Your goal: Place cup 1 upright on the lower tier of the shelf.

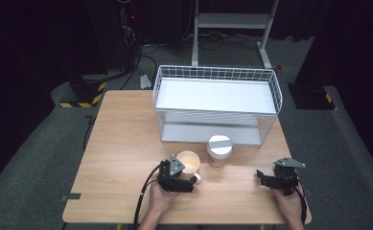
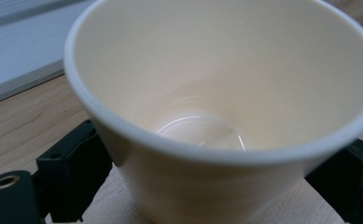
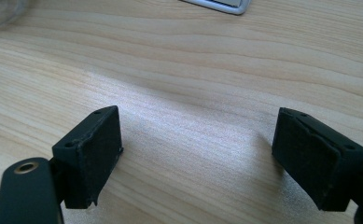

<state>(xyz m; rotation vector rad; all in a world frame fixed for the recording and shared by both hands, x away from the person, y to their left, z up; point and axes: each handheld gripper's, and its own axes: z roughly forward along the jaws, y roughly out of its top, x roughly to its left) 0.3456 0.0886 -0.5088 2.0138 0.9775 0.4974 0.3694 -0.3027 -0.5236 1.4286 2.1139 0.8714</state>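
The left gripper (image 1: 186, 181) straddles the cream mug (image 2: 226, 107) (contact unclear); a loose squeeze could tip it toward the jar (image 1: 219, 150). The right gripper (image 3: 207, 154) gapes, empty.

Wooden table (image 1: 122, 143): wire rack (image 1: 217, 103), cream mug (image 1: 190, 163), lidded jar (image 1: 219, 150).

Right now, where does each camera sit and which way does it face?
High view: above the person's side, looking forward and down on the table; both forearms and claws show.
Left gripper view: rides the left claw, looking into the cream mug between its jaws.
Right gripper view: rides the right claw, facing bare wood.
Shared: high and left views both show the mug.
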